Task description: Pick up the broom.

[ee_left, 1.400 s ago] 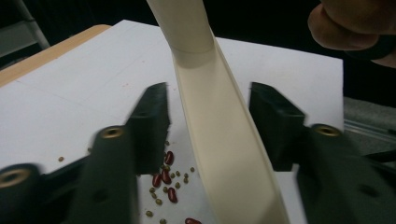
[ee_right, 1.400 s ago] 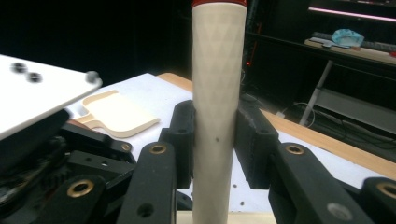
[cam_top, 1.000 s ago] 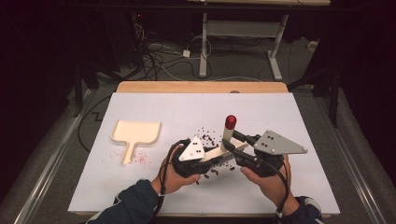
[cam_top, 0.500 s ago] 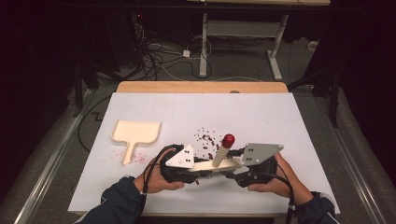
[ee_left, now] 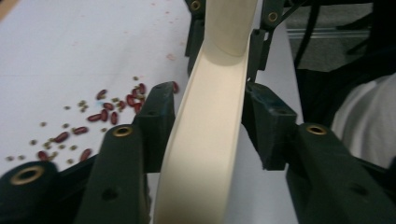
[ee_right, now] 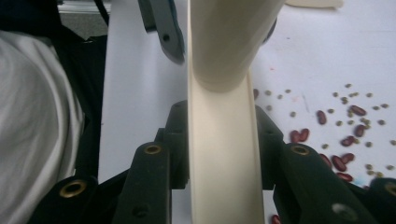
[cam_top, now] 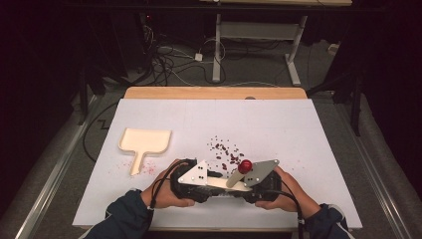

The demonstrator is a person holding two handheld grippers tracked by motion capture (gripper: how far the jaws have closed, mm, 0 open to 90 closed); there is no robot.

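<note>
Just short of the scattered beans, the right gripper is clamped on the cream brush while the left gripper, jaws just opening, flanks it.

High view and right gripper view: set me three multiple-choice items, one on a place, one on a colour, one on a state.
1. Where does the dustpan lie?
A. On the left part of the white table
B. Between the tongs
C. On the floor

2. What colour is the knob on the held tool?
A. Blue
B. Red
C. Green

3. How do the right tongs stand?
A. Shut on the cream tool
B. Open, with nothing between them
C. Lying unheld on the table

Answers:
1 A, the high view shows it flat on the white top, left of both hands.
2 B, it shows as a red ball above the grippers.
3 A, the jaws have just been closing and both pads press the cream tool's sides in the right gripper view.
</note>
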